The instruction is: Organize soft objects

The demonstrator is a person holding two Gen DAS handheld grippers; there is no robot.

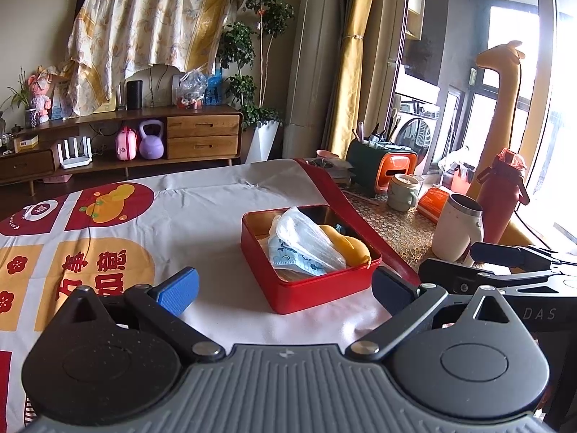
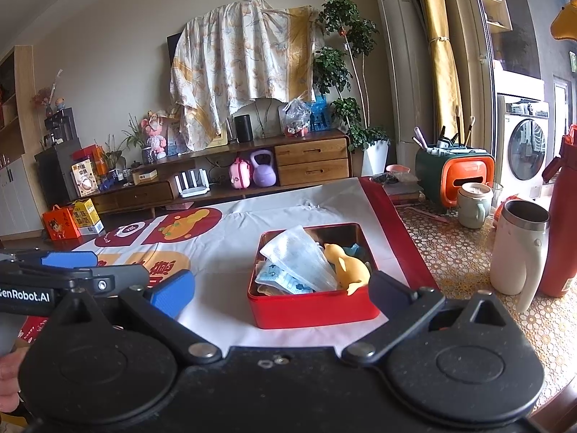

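The red tin (image 1: 310, 281) sits on the bench (image 1: 216, 209) at 12 o'clock of both hand-held grippers, left (image 1: 285, 285) and right (image 2: 281, 292), each spread wide and empty. Inside, the face masks (image 2: 299, 256) lie piled loosely beside the yellow toy (image 2: 348, 269); a careless pinch could likely drag 2 masks out together.

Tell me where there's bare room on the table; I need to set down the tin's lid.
The white cloth left of the red tin, up to the printed red and orange patches, lies bare. Right of the tin is crowded: the white cup, green mug and red bottle.
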